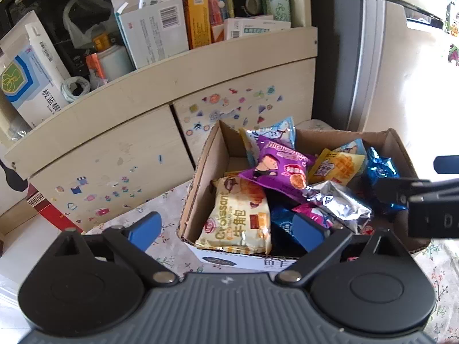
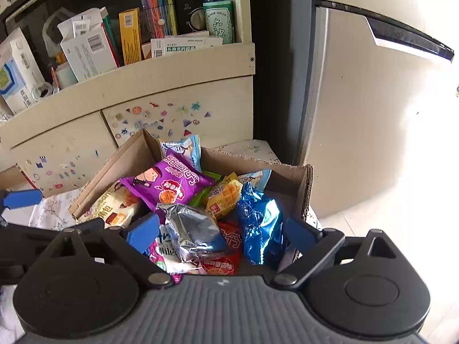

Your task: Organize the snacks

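A cardboard box [image 1: 198,177] [image 2: 304,189] on a floral cloth is heaped with snack packets. Among them are a croissant packet [image 1: 238,215] [image 2: 112,209], a purple packet [image 1: 278,169] [image 2: 166,183], a yellow waffle packet [image 1: 338,166], a silver foil packet [image 1: 338,200] [image 2: 192,235] and a blue foil packet [image 1: 381,169] [image 2: 258,229]. My left gripper [image 1: 226,229] hangs open over the box's near left corner, one finger outside the wall. My right gripper [image 2: 222,233] is open above the silver and blue packets, gripping neither.
Behind the box stands a wooden cabinet [image 1: 114,154] covered in stickers, its shelf packed with medicine boxes [image 1: 155,34] and bottles. A pale fridge door [image 2: 373,114] rises at the right. A red box [image 1: 48,212] leans by the cabinet at the left. The floral cloth [image 1: 163,215] surrounds the box.
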